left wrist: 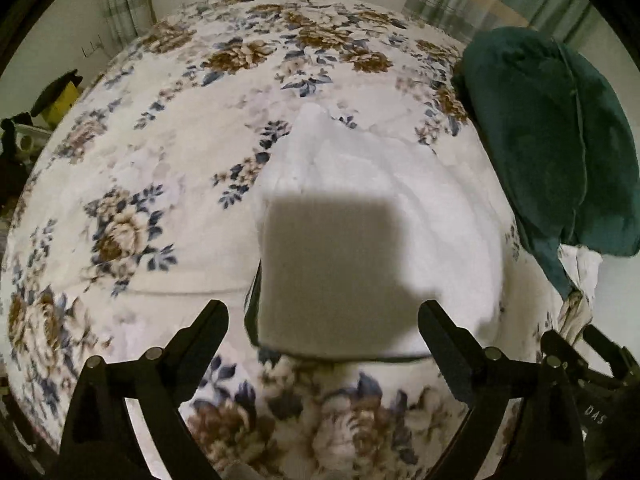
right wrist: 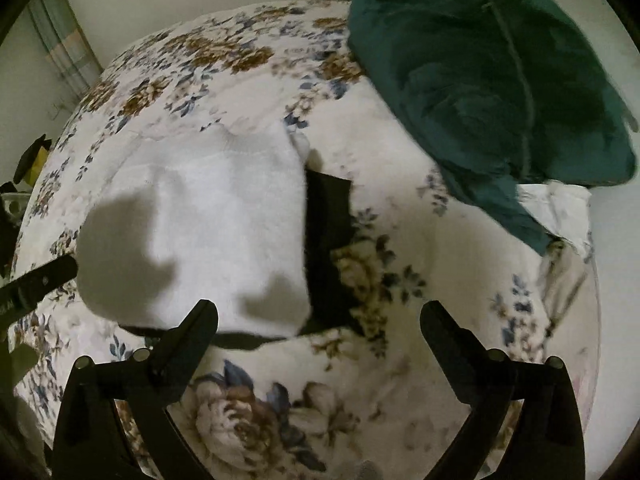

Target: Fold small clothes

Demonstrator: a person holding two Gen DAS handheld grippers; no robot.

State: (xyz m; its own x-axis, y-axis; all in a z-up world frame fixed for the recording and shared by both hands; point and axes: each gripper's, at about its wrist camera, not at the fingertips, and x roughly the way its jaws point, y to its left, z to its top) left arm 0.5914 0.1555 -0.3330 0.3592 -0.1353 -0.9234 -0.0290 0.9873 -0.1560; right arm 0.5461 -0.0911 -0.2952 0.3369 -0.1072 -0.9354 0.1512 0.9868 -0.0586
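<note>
A small white garment (left wrist: 380,216) lies folded on the floral bedspread (left wrist: 152,168), with a dark edge showing along its near side. My left gripper (left wrist: 322,320) is open and empty, hovering just above the garment's near edge. In the right wrist view the white garment (right wrist: 208,216) lies left of centre with a black part (right wrist: 328,240) sticking out at its right side. My right gripper (right wrist: 320,320) is open and empty, above the garment's near right corner. The left gripper's finger (right wrist: 36,280) shows at the left edge.
A dark green pillow or bundle (left wrist: 552,144) lies at the right of the bed, also in the right wrist view (right wrist: 492,80). A crumpled pale cloth (left wrist: 580,276) lies below it. Curtains (left wrist: 480,0) and a wall are behind. Clutter (left wrist: 56,100) sits off the bed's left side.
</note>
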